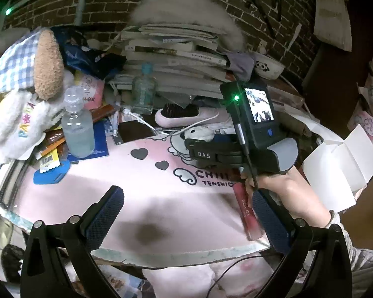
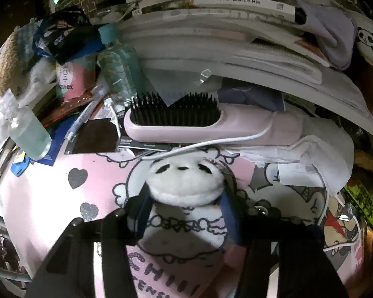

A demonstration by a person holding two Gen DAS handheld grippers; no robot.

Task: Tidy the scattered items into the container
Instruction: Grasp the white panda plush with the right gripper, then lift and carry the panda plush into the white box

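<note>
2 tongs over pink mat (image 1: 87, 193): left (image 1: 186, 213) open, right (image 2: 184, 213) gripping panda plush (image 2: 186, 181).

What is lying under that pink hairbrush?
The pink hairbrush rests on a black card and crumpled white paper, with a white cable running along its front. Whatever lies beneath its middle is covered.

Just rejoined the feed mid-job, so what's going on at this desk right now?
A person holds a gripper in each hand over a cluttered pink desk mat. The right gripper has its fingers on either side of a small white panda plush, which sits on the mat in front of the pink hairbrush. The left gripper hangs open and empty above the mat. A red tube lies near its right finger.
</note>
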